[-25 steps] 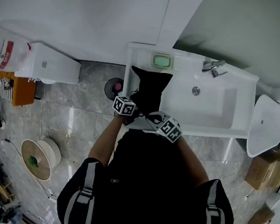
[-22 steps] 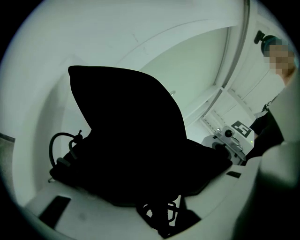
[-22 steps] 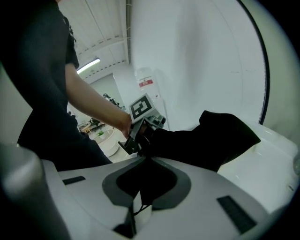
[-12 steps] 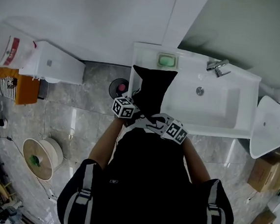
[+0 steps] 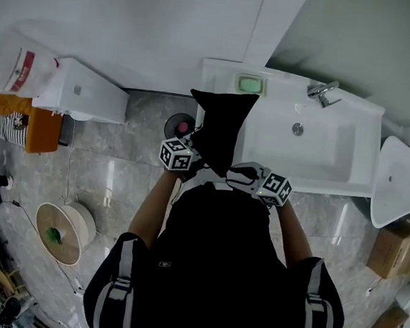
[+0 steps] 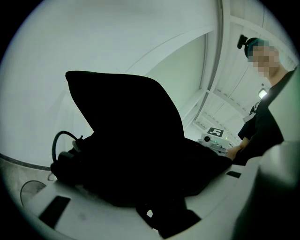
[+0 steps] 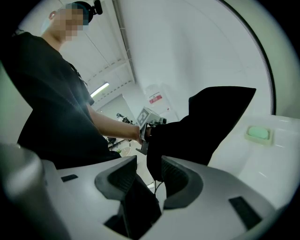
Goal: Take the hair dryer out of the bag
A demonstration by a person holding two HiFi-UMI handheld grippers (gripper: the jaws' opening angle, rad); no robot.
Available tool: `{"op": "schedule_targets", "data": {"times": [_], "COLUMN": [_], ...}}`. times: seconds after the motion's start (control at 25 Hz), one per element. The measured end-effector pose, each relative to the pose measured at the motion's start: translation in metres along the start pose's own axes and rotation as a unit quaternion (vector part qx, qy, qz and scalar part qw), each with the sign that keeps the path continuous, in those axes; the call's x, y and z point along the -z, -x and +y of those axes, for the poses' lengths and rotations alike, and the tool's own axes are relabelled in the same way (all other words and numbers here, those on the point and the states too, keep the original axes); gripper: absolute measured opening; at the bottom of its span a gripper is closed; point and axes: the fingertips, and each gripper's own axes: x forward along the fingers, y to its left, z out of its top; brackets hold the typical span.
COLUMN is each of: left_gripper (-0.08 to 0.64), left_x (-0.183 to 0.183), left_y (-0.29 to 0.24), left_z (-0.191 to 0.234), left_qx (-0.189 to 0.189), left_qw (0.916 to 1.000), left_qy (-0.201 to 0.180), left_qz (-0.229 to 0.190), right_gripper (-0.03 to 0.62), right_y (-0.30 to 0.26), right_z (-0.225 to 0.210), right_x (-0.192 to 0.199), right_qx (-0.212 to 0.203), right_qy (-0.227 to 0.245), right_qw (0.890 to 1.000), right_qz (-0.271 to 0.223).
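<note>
A black bag [image 5: 220, 127] stands tilted over the left end of the white sink counter [image 5: 215, 73]. My left gripper [image 5: 191, 165] is at the bag's near left edge, its jaws wide and shut on the black cloth [image 6: 140, 154]. At the bag's left end a dark lump with a looped cord [image 6: 62, 151] sticks out, apparently the hair dryer. My right gripper [image 5: 238, 174] hangs just right of the bag's near end, its jaws opening. Its pads [image 7: 174, 174] press on nothing, and the bag [image 7: 206, 123] is beyond them. A thin cord [image 7: 156, 185] dangles under the bag.
A green soap bar [image 5: 249, 84] lies at the counter's back, the faucet [image 5: 321, 93] and basin [image 5: 304, 144] to the right. A white cabinet [image 5: 82, 91], a cable spool [image 5: 60, 231] and cardboard boxes [image 5: 391, 251] stand around on the tiled floor.
My right gripper's jaws have opened and it has drawn off to the right, away from the bag. The left gripper has risen a little with the bag.
</note>
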Motion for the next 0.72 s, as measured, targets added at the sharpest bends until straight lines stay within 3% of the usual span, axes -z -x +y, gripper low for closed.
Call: {"op": "schedule_targets", "data": {"times": [0.2, 0.32, 0.48, 0.64, 0.72], "left_gripper": [0.204, 0.206, 0.206, 0.204, 0.206], "left_x": [-0.002, -0.005, -0.008, -0.008, -0.006], "left_y": [0.027, 0.042, 0.06, 0.071, 0.077], "left_z": [0.001, -0.003, -0.018, -0.039, -0.052], "left_qx": [-0.015, -0.019, -0.013, 0.006, 0.021], "left_qw": [0.9998, 0.9995, 0.999, 0.9985, 0.9982], "left_qy": [-0.012, -0.024, -0.041, -0.054, -0.055], "left_qz": [-0.005, -0.004, -0.01, -0.011, -0.014], "right_gripper": [0.216, 0.215, 0.207, 0.219, 0.255], "right_y": [0.012, 0.021, 0.031, 0.039, 0.045], "right_z": [-0.014, -0.034, -0.062, -0.078, -0.085], "right_x": [0.008, 0.003, -0.024, -0.065, -0.088], "right_qx": [0.039, 0.082, 0.14, 0.156, 0.165], "right_qy": [-0.005, -0.007, 0.004, 0.039, 0.054], "right_qw": [0.999, 0.996, 0.989, 0.984, 0.981], "right_qz": [0.0, -0.012, -0.046, -0.072, -0.087]}}
